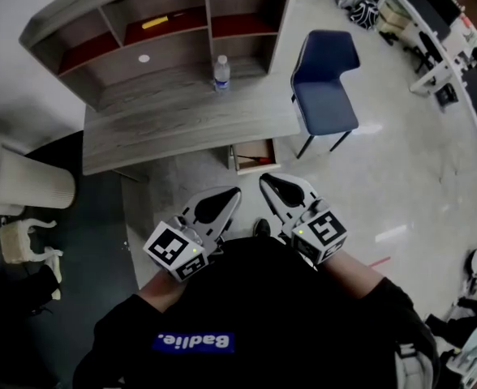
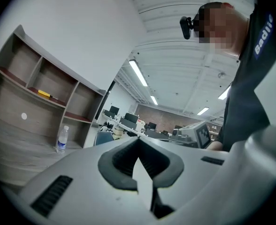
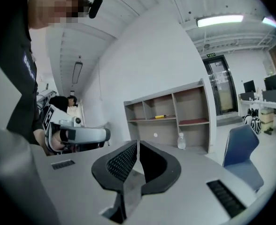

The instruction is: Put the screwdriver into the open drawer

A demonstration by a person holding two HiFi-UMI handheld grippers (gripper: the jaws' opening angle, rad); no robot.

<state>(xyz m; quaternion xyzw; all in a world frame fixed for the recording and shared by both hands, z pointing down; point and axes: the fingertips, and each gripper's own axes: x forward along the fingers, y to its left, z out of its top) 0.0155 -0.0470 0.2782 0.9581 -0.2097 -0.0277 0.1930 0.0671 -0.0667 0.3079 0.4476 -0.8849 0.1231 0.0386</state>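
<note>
A yellow screwdriver [image 1: 159, 21] lies on the middle shelf of the wooden shelf unit [image 1: 100, 14] at the back of the desk [image 1: 182, 128]; it also shows in the left gripper view [image 2: 44, 93] and the right gripper view [image 3: 160, 116]. An open drawer [image 1: 255, 167] sticks out under the desk's front edge, toward me. My left gripper [image 1: 235, 192] and right gripper [image 1: 264, 179] are held side by side close to my body, in front of the drawer, well short of the shelf. Both are shut with nothing between their jaws.
A water bottle [image 1: 221, 73] stands on the desk below the shelves. A blue chair [image 1: 326, 87] sits right of the desk. A white cylindrical bin [image 1: 27, 181] stands at the left. Other desks with equipment [image 1: 433, 23] line the far right.
</note>
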